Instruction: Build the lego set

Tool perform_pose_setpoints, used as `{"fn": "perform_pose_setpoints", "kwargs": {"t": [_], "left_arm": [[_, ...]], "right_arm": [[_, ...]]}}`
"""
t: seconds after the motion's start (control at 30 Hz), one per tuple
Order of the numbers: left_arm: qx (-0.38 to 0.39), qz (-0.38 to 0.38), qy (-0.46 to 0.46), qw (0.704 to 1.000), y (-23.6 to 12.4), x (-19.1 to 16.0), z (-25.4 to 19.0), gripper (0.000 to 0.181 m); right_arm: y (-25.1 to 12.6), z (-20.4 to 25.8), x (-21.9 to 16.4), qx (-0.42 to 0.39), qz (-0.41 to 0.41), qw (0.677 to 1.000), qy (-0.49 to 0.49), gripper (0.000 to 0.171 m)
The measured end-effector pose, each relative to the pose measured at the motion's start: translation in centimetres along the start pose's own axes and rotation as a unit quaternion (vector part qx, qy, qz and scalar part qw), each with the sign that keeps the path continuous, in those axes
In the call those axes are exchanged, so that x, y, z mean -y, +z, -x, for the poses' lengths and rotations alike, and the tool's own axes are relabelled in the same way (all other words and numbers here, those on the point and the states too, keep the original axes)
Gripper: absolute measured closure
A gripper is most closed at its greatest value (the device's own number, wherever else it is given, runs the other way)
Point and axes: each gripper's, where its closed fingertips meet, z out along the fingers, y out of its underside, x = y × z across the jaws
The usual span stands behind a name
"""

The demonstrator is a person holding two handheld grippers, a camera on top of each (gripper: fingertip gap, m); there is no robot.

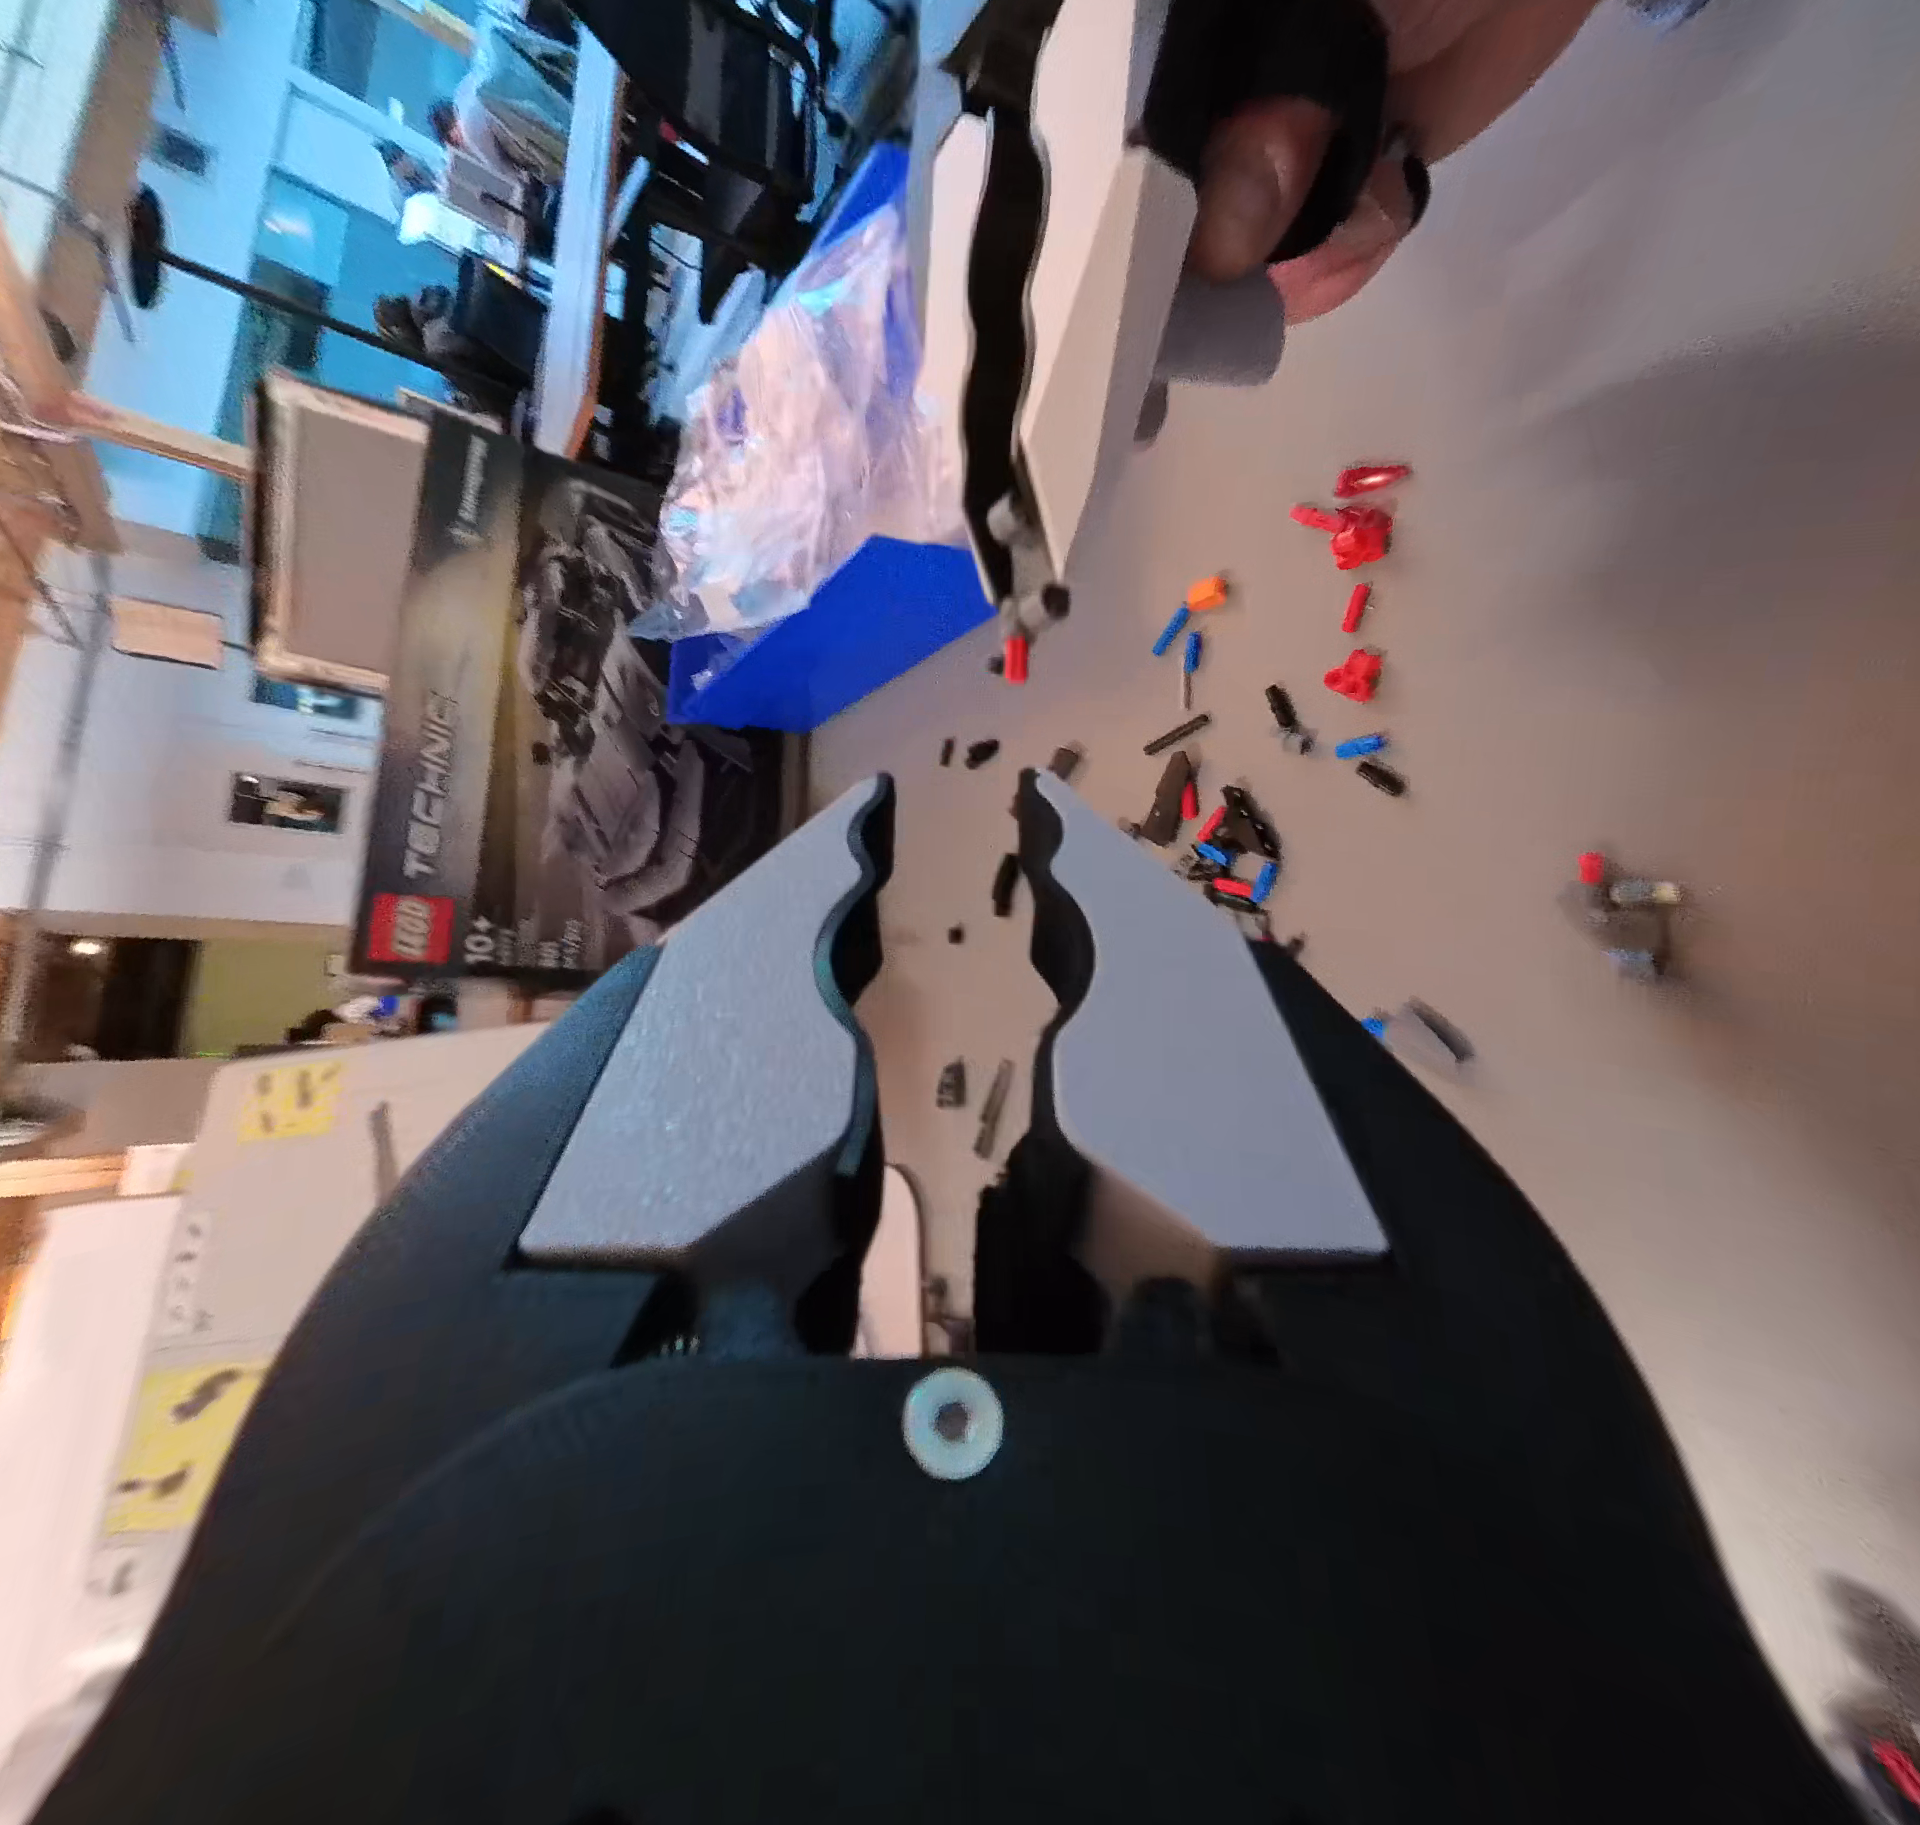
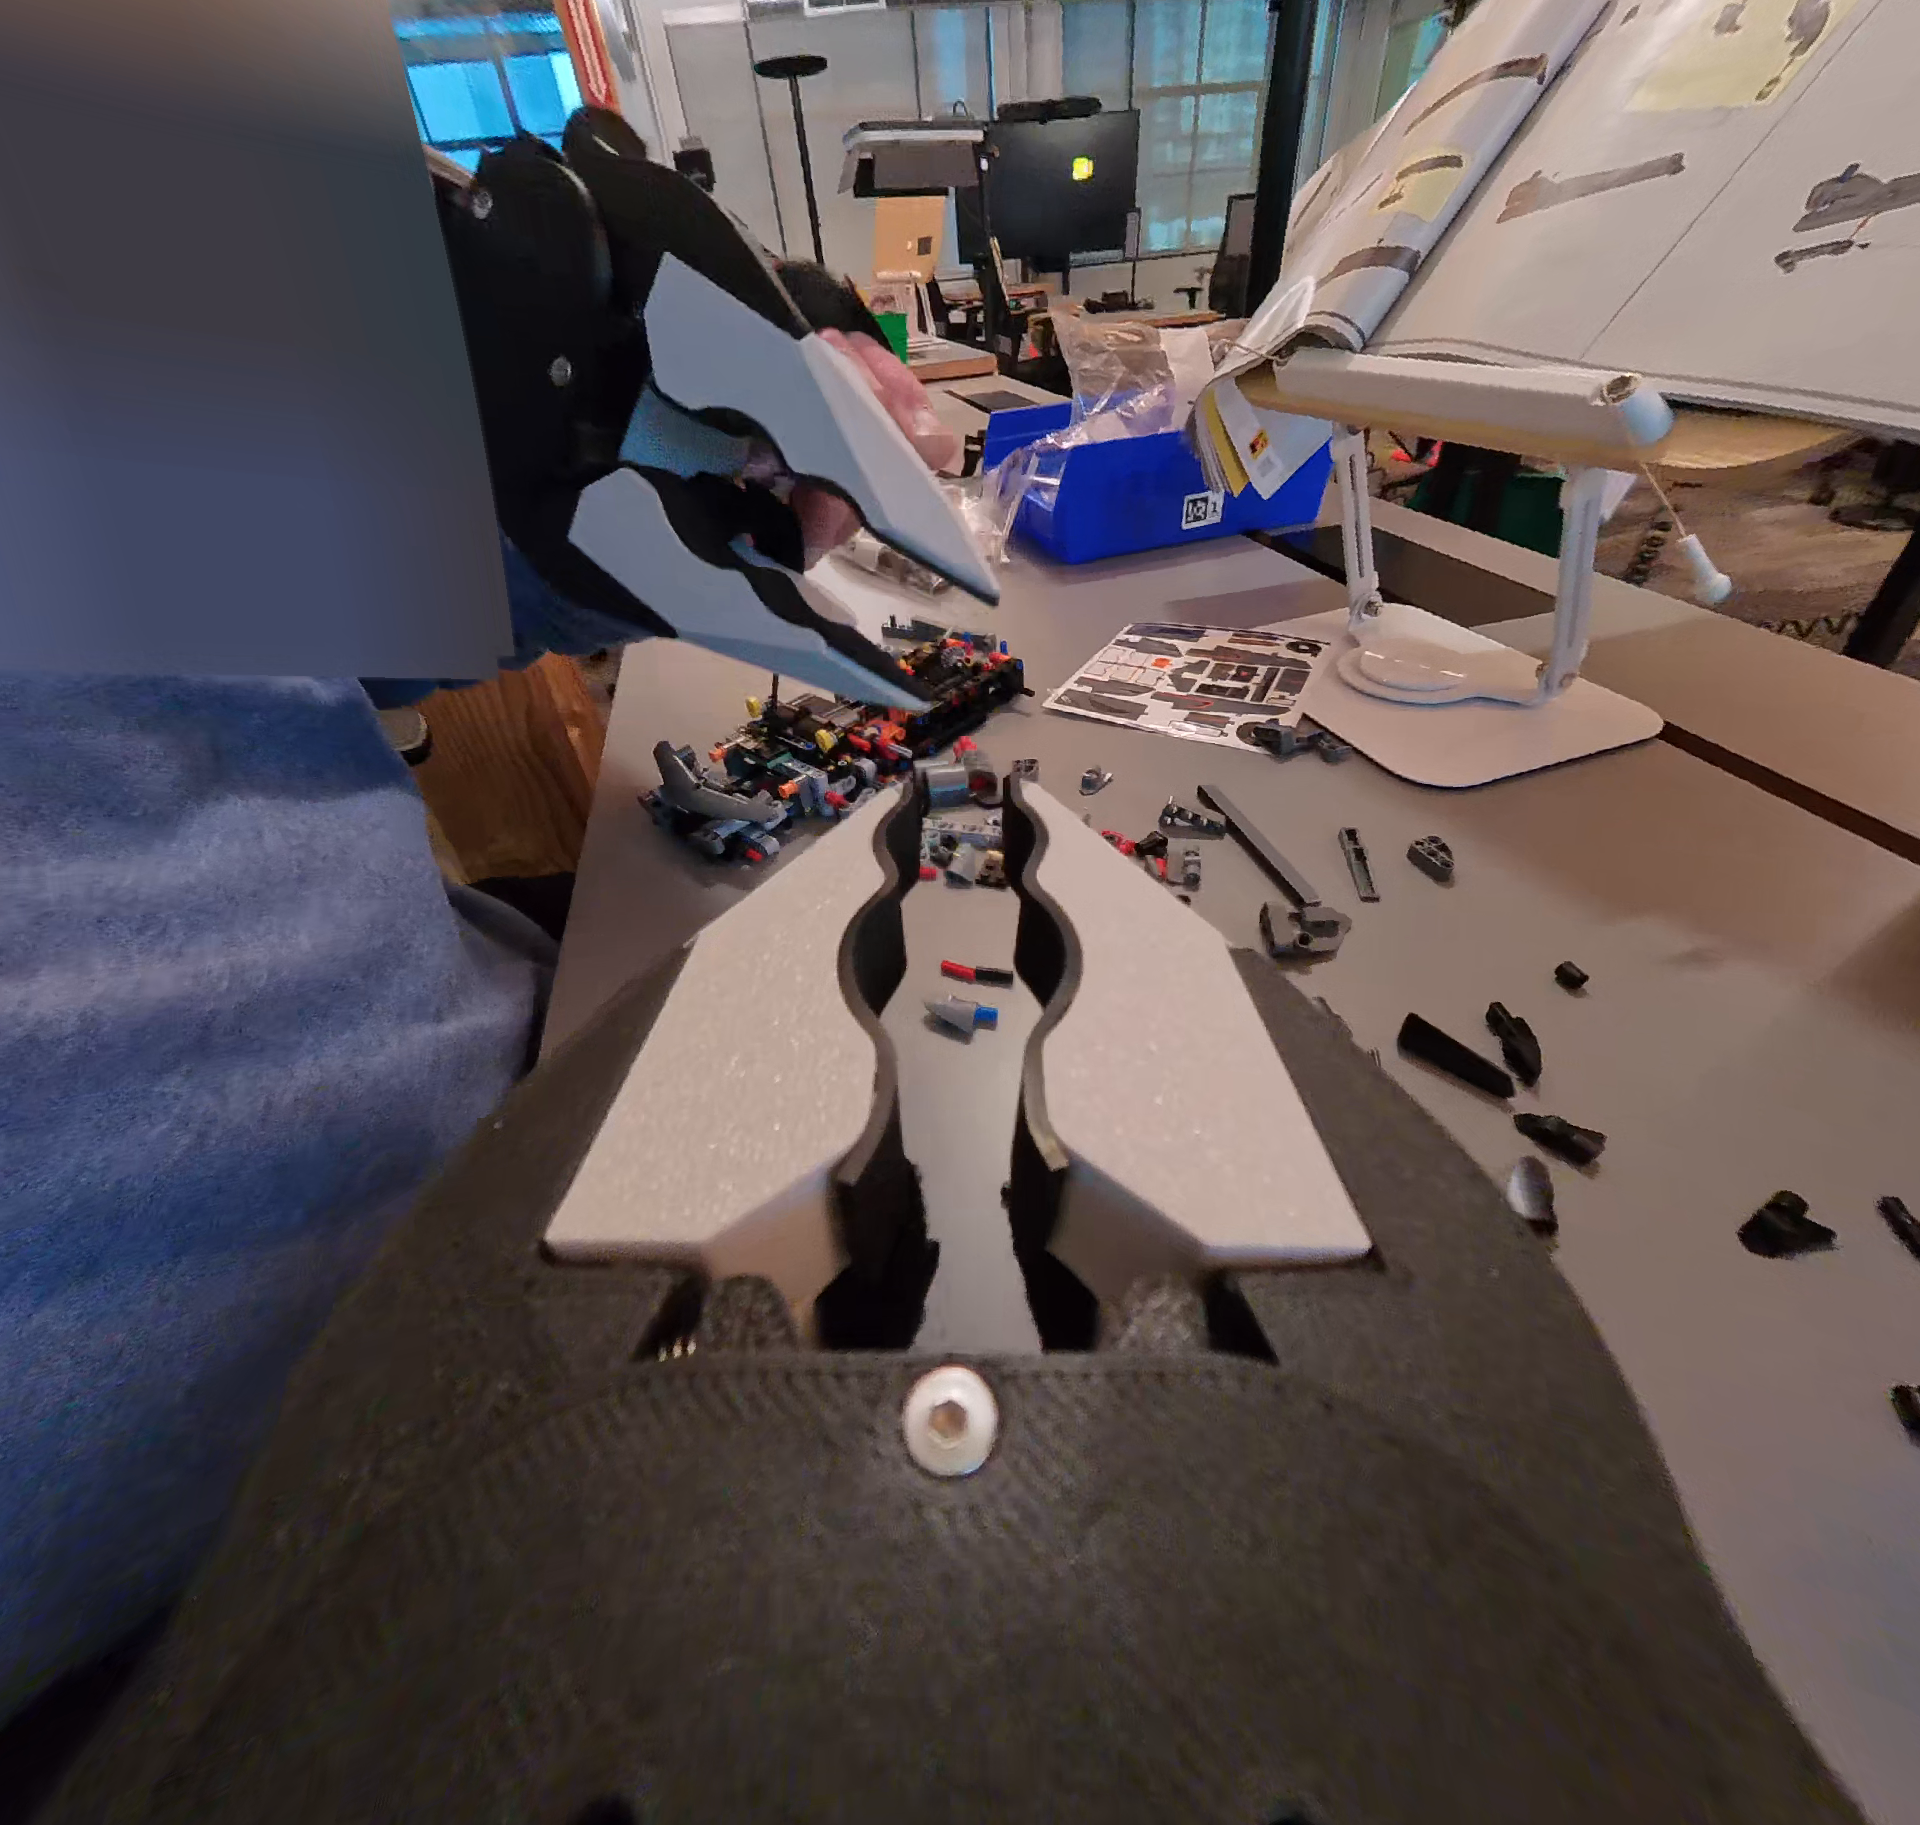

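My right gripper (image 2: 963, 788) is shut on a small grey lego piece with a red pin (image 2: 954, 778), held at its fingertips above the grey table (image 2: 1558, 944). The left wrist view shows that gripper from the side (image 1: 1023, 596) with the piece (image 1: 1029, 622) at its tip. My left gripper (image 1: 958, 786) is open and empty, held above the table; in the right wrist view (image 2: 961, 648) it hovers over the partly built lego model (image 2: 821, 747). Loose red (image 1: 1356, 534), blue and black parts (image 1: 1236, 840) lie scattered on the table.
A blue bin with plastic bags (image 2: 1143, 497) stands at the back. An instruction book on a white stand (image 2: 1662, 217) is at the right, with a sticker sheet (image 2: 1184, 679) in front. The set's box (image 1: 520, 715) stands beside the bin. A blue sleeve (image 2: 208, 1048) fills the left. Both grippers' tips are close together, under 4 cm apart.
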Motion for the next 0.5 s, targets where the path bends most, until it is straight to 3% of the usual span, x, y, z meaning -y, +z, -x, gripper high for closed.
{"fn": "perform_pose_setpoints", "kwargs": {"t": [0.37, 0.5], "left_arm": [[-0.184, 0.108, -0.157, 0.964, -1.5, -7.2, -8.0, 0.162], [-0.209, 0.15, -0.145, 0.955, -0.3, -9.9, -10.5, 0.16]], "right_arm": [[-1.2, 0.4, -3.6, -0.01, 0.05, 0.999, -0.007, 0.159], [-0.9, 1.0, -4.9, -0.008, 0.068, 0.998, -0.012, 0.158]]}}
